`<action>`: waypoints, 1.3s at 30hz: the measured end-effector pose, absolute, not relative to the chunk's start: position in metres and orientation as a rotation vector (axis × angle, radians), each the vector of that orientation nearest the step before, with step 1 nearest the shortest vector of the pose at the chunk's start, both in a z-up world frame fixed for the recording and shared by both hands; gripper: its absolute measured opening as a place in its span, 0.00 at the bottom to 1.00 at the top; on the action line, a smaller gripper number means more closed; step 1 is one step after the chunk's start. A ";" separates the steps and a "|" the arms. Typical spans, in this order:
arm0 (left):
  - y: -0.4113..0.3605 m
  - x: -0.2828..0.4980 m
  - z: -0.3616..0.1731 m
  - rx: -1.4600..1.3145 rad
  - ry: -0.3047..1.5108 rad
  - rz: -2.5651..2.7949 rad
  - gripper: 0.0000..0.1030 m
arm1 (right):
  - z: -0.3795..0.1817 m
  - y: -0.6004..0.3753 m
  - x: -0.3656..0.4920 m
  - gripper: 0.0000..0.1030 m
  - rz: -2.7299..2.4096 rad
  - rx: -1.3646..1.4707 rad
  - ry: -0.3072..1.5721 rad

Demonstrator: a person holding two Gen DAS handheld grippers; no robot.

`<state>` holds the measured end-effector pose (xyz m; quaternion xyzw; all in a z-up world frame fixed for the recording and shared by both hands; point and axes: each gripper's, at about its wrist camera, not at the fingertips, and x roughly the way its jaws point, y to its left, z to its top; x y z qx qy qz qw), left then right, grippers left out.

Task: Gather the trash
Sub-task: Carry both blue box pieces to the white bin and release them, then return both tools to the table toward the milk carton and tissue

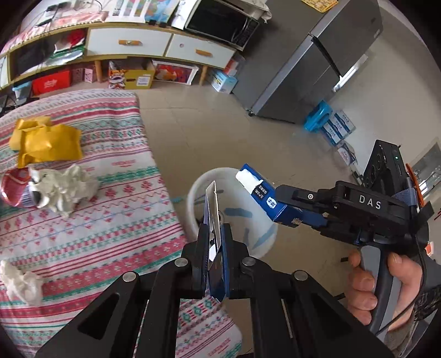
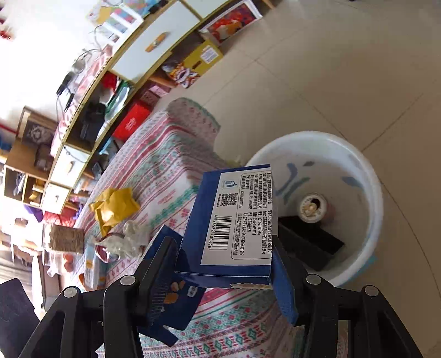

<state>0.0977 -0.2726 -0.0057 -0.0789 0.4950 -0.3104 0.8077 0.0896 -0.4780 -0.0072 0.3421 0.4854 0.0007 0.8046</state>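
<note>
My left gripper [image 1: 213, 234] is shut on a flattened blue and white carton piece [image 1: 212, 209], held edge-on over the rim of the white bin [image 1: 193, 192]. My right gripper [image 2: 224, 247] is shut on a blue box [image 2: 234, 220] with a barcode label; it also shows in the left wrist view [image 1: 264, 192], held above the bin [image 2: 369, 176]. In the bin lie a can [image 2: 312, 206] and a black object [image 2: 311, 242]. On the patterned table [image 1: 110, 220] lie a yellow envelope [image 1: 46, 143], crumpled white tissue [image 1: 63, 190], a red can [image 1: 13, 187] and another tissue [image 1: 19, 281].
A grey fridge [image 1: 317, 68] stands at the back right, with blue boxes [image 1: 330, 126] on the floor beside it. A low cabinet [image 1: 132, 44] with a microwave [image 1: 223, 22] on it runs along the back wall, boxes under it. Tiled floor surrounds the bin.
</note>
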 end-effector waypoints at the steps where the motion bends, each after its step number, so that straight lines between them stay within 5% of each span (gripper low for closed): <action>1: -0.284 0.101 -0.009 -0.157 1.066 -0.663 0.08 | -0.009 -0.482 0.089 0.56 -0.017 0.734 1.044; 13: -0.375 0.137 -0.057 -0.151 1.176 -0.645 0.09 | -0.031 -0.513 0.089 0.57 -0.165 0.761 1.112; 18: -0.389 0.154 -0.084 -0.166 1.225 -0.671 0.24 | -0.035 -0.529 0.087 0.60 -0.243 0.793 1.107; 39: -0.246 0.129 -0.054 -0.082 1.224 -0.464 0.41 | -0.024 -0.474 0.109 0.69 -0.159 0.587 1.148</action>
